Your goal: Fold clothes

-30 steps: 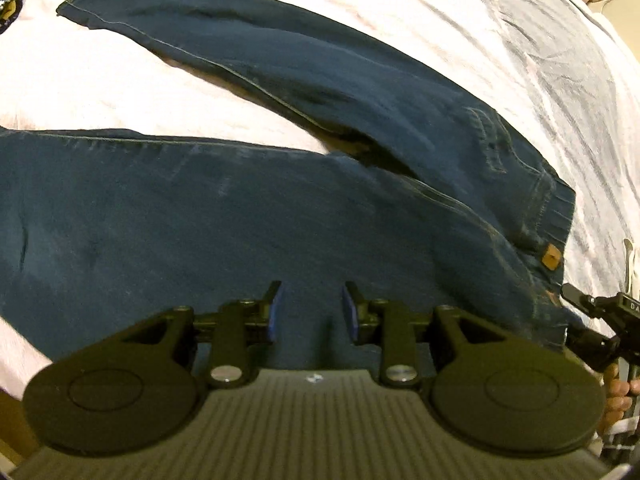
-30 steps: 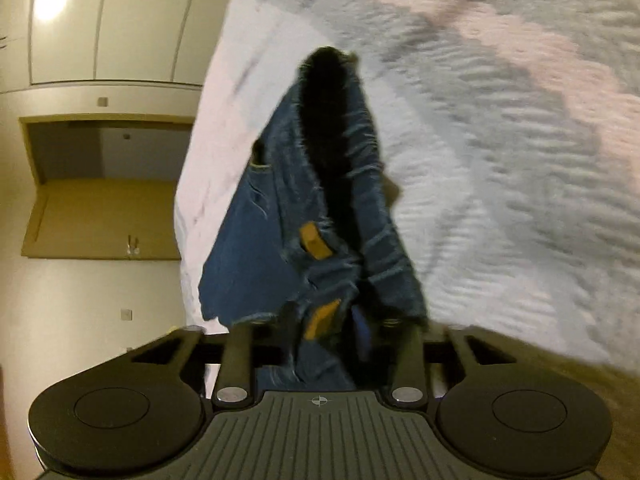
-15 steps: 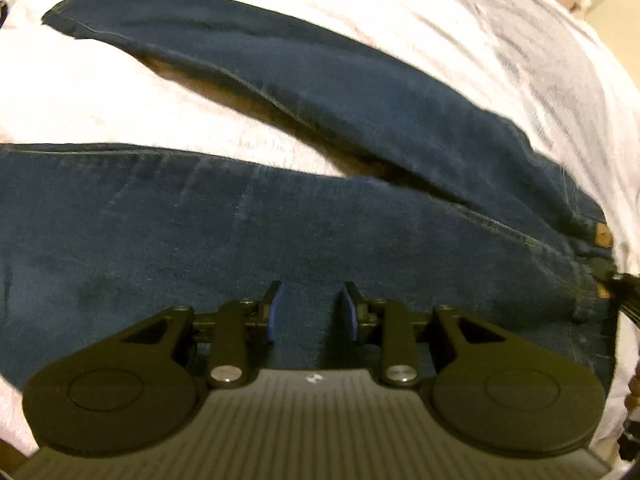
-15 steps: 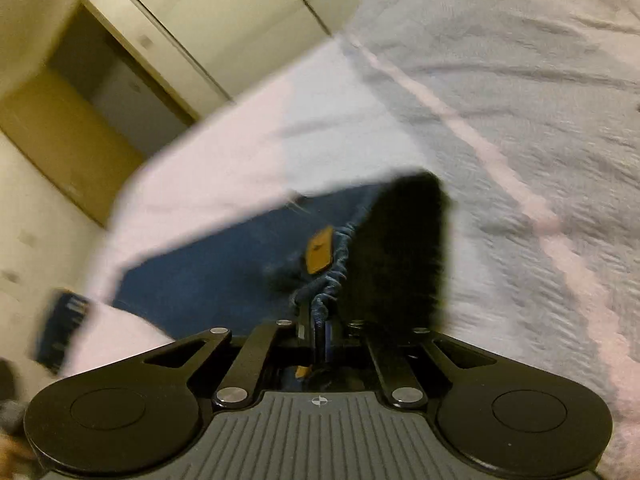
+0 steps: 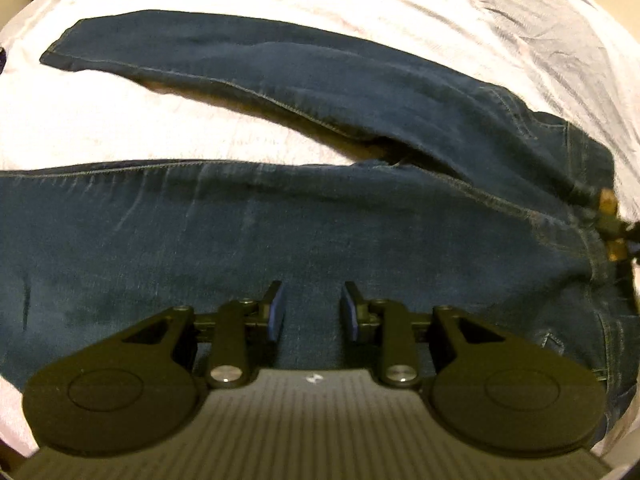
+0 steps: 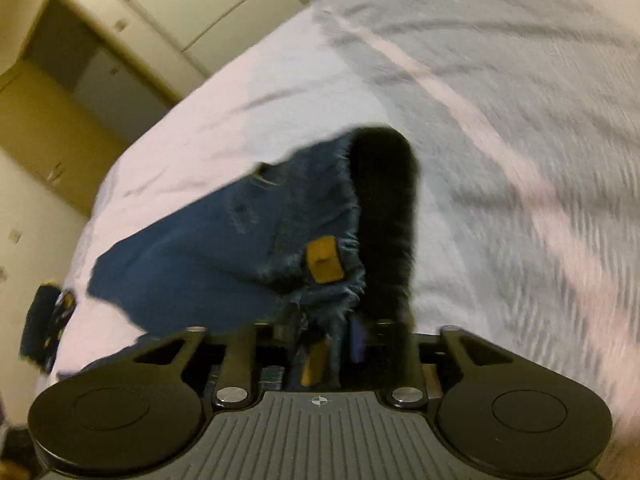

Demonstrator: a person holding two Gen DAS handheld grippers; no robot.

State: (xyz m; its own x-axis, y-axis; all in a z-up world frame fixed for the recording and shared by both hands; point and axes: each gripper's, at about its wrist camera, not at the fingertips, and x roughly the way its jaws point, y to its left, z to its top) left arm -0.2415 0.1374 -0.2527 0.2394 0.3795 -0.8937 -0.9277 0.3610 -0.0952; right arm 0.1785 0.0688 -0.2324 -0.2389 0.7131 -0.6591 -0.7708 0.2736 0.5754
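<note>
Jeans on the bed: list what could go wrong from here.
1. The right gripper holds only a bunch of waistband on the jeans; its jaws have just been opening, so the denim may slip out.
2. The legs lie splayed apart on the bedsheet, so a fold may come out crooked.
3. The left gripper stands open over the thigh, pinning nothing.

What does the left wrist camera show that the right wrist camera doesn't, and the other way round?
Only the left wrist view shows both legs of the jeans spread flat, and the left hand-held gripper with its jaws apart over the nearer leg.

Only the right wrist view shows the wall cabinets beside the bed, and the right hand-held gripper with its jaws just reopened and the bunched waistband between them.

Both show the jeans, their tan waistband tabs and the pale bedsheet.
</note>
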